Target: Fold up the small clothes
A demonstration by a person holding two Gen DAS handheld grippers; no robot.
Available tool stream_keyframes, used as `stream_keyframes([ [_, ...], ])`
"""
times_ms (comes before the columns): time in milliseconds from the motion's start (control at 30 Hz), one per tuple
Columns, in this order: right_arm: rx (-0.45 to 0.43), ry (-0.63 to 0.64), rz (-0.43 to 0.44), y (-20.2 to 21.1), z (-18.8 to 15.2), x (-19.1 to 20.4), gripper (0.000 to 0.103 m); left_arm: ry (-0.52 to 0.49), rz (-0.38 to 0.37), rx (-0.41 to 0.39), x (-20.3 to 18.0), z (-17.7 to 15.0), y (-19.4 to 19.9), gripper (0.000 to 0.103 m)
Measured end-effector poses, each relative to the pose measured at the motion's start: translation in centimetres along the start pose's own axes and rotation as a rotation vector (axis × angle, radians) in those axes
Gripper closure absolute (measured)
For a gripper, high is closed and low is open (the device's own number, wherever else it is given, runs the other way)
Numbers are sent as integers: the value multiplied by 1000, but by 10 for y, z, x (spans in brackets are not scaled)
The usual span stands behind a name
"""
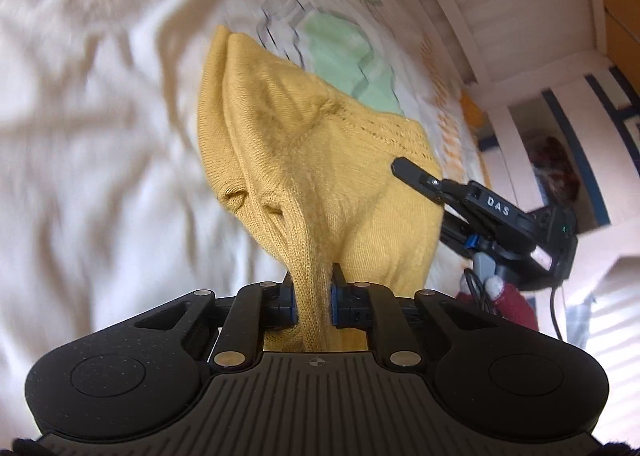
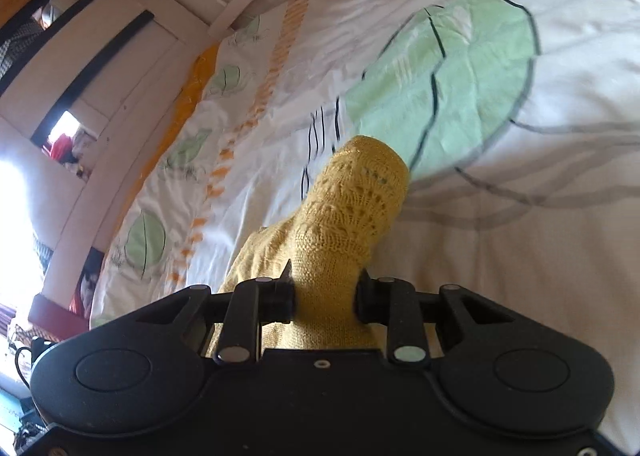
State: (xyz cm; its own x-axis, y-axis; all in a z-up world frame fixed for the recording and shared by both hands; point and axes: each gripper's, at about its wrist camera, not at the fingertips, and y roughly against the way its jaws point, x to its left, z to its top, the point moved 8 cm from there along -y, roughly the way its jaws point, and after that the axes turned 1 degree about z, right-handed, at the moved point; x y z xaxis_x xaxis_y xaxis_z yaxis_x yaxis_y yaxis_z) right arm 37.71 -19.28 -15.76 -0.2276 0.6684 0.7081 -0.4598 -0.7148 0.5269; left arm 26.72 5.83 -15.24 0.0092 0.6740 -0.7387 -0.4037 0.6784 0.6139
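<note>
A small yellow knitted garment hangs lifted over the white bed cover. My left gripper is shut on a bunched edge of it. In the left wrist view the right gripper shows at the right, its fingers against the garment's far edge. In the right wrist view my right gripper is shut on a lace-patterned part of the yellow garment, which sticks out past the fingers above the bed cover.
The bed cover carries green leaf prints and orange stripes. A white slatted bed frame runs along the far side. Shelves with dark edging and red items stand beyond it.
</note>
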Motion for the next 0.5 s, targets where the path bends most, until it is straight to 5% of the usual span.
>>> stream_keyframes([
  [300,78,-77,-83,77,-84,-12,64,-5,-27,134,-25,-112,4,90],
  [500,-24,9,-192,101,-99,-24,57,-29,184,52,-3,-123,3,82],
])
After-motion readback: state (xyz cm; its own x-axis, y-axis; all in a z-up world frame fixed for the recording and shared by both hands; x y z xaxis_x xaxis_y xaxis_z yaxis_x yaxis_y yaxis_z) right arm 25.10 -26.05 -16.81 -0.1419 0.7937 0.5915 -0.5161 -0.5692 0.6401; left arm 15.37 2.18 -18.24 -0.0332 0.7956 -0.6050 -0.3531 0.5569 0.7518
